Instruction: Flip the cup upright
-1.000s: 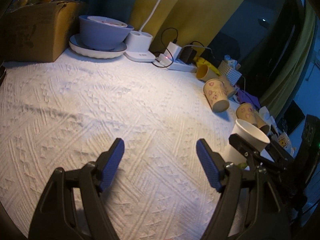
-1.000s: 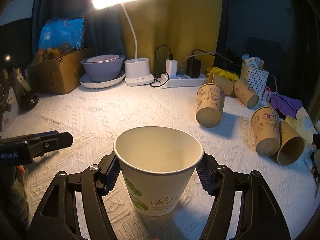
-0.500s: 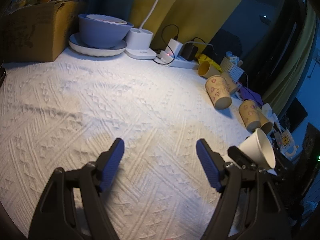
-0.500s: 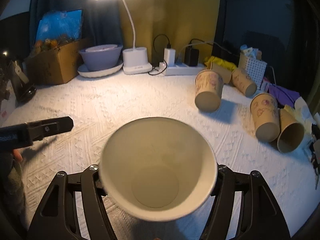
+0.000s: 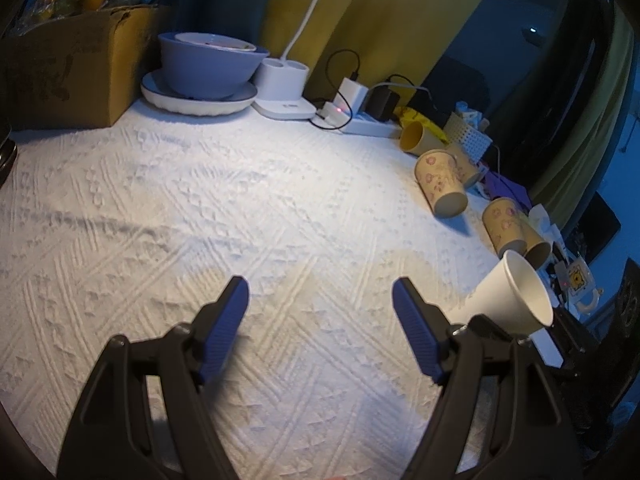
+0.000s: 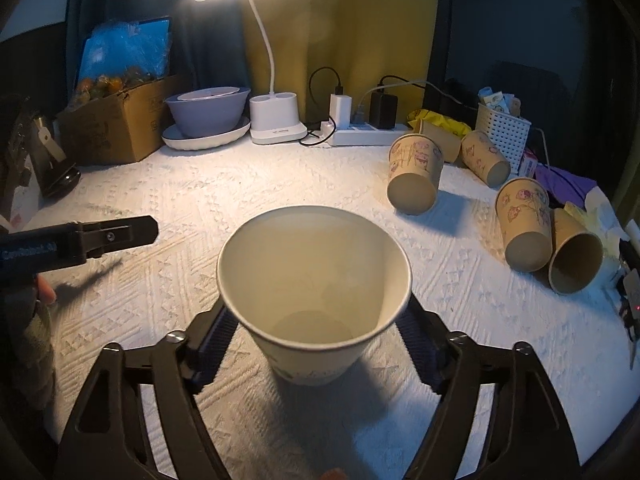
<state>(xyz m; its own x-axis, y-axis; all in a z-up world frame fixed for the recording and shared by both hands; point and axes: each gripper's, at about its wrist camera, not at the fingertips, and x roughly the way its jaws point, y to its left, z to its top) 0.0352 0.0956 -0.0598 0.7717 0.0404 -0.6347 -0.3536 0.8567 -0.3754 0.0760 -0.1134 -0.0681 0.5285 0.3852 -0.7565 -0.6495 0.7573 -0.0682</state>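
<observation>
My right gripper [image 6: 316, 332] is shut on a white paper cup [image 6: 314, 300], held above the white textured cloth [image 6: 200, 184] with its mouth tilted towards the camera. In the left wrist view the same cup [image 5: 510, 300] shows at the far right, tilted, mouth up and to the right. My left gripper [image 5: 320, 308] is open and empty over the cloth [image 5: 200, 200]; it shows at the left in the right wrist view [image 6: 112, 236].
Several brown printed paper cups [image 6: 414, 176] lie on their sides at the right. A desk lamp [image 6: 276, 120], power strip [image 6: 360, 134], purple bowl on a plate [image 6: 206, 114], cardboard box [image 6: 116, 120] and white basket [image 6: 502, 128] line the back.
The right gripper has tilted the white cup: it was near upright, then tipped mouth-first towards the camera, and is now less tipped. The left gripper stayed open.
</observation>
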